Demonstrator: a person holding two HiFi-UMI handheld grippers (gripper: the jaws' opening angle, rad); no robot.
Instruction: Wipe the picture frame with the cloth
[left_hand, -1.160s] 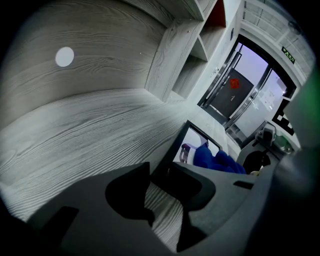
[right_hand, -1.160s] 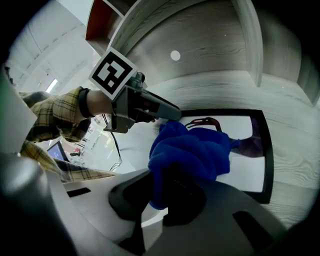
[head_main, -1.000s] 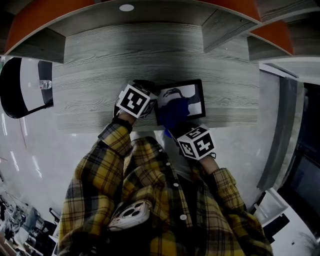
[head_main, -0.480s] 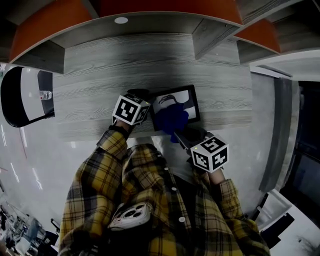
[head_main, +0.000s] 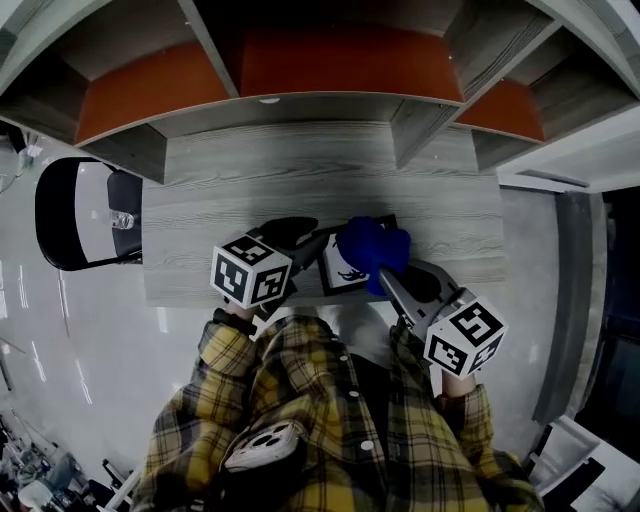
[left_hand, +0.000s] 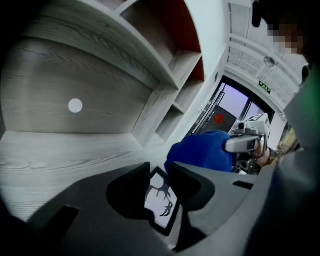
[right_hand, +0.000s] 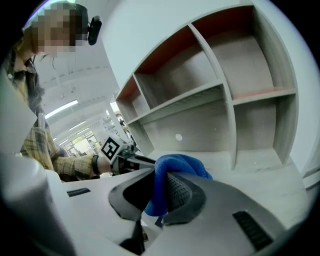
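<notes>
Head view: picture frame (head_main: 345, 272), thin, rigid, dark-rimmed, with a pale print. I judge it light but breakable, best gripped by its rim. It is held above the grey woodgrain desk (head_main: 250, 170).
Left gripper view: left gripper (left_hand: 159, 175) clamped on the picture frame's edge.
Right gripper view: right gripper (right_hand: 159, 192) pinching the blue cloth (right_hand: 175, 167), which is soft, bunched and nubbly.

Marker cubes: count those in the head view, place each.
2. Left cube left of the picture frame; right cube lower right, below the blue cloth. None seems hidden.
</notes>
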